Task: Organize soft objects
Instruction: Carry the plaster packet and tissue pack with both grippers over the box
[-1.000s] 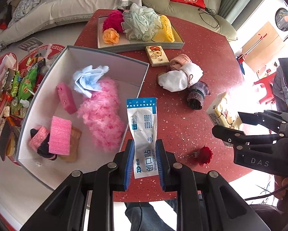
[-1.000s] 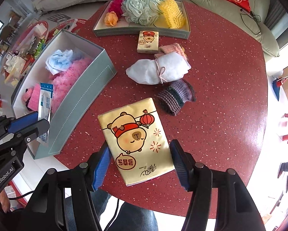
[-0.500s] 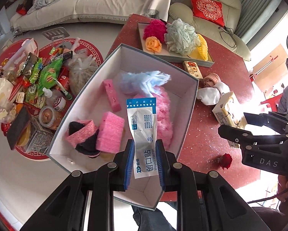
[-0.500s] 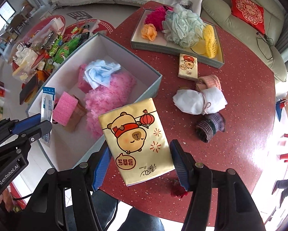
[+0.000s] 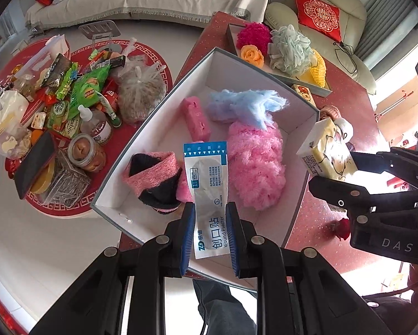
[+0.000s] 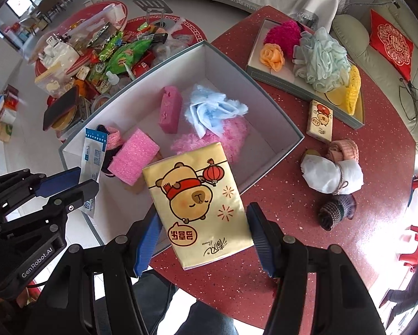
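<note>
Your left gripper (image 5: 210, 233) was clamped on a flat, glossy wound-plaster sachet (image 5: 209, 195), white with a blue top band, the blue pads pressing its lower edges while the rest stood out beyond the fingertips. Your right gripper (image 6: 206, 231) was closed on a soft yellow tissue pack (image 6: 199, 203) printed with a cartoon bear and a red lantern, its long sides squeezed between the pads.

Both held things hung over the open grey box (image 6: 267, 99) with white inner walls, the sachet above its near end, the tissue pack over its near rim. Inside lay a fluffy pink plush piece (image 5: 255, 164), a wispy pale-blue tuft (image 5: 245, 104) resting on top of it, a narrow deep-pink sponge block (image 6: 170, 109), a square light-pink sponge (image 6: 133, 156) with a coarse sparkly face, and a knitted pink-and-black piece (image 5: 153, 173) in the near corner.

Beyond the box, a shallow grey tray (image 6: 301, 86) on the speckled red table (image 6: 376, 145) held a magenta pompom (image 6: 283, 35), an orange fabric rose (image 6: 271, 55), a ruffled mint bath pouf (image 6: 322, 57) and a yellow crocheted piece (image 6: 351, 89). Loose on the table were a small tissue packet (image 6: 319, 121), a white cloth bundle tied with string (image 6: 331, 173), a pink knit roll (image 6: 344, 149) touching it, and a dark knit roll (image 6: 336, 210) just beside it.
</note>
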`<move>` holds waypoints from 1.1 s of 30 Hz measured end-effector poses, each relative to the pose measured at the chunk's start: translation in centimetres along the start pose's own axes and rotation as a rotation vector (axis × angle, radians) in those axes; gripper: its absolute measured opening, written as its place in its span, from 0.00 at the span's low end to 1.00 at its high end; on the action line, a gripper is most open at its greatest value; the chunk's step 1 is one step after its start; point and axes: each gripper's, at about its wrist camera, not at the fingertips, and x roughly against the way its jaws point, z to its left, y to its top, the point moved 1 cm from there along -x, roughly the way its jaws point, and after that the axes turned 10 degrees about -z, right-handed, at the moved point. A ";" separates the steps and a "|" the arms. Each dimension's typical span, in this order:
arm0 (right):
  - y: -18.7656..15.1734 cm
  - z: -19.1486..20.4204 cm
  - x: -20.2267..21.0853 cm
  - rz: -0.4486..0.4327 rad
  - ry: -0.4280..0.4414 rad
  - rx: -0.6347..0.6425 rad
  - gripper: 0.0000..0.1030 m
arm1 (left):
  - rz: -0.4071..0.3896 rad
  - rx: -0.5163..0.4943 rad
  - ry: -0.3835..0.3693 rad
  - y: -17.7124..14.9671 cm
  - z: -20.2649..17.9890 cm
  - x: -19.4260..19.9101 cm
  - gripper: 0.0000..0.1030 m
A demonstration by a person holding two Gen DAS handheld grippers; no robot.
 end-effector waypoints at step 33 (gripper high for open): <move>0.6 2.0 -2.0 0.044 0.011 0.057 0.63 | 0.046 -0.018 0.001 -0.4 0.5 -1.9 0.23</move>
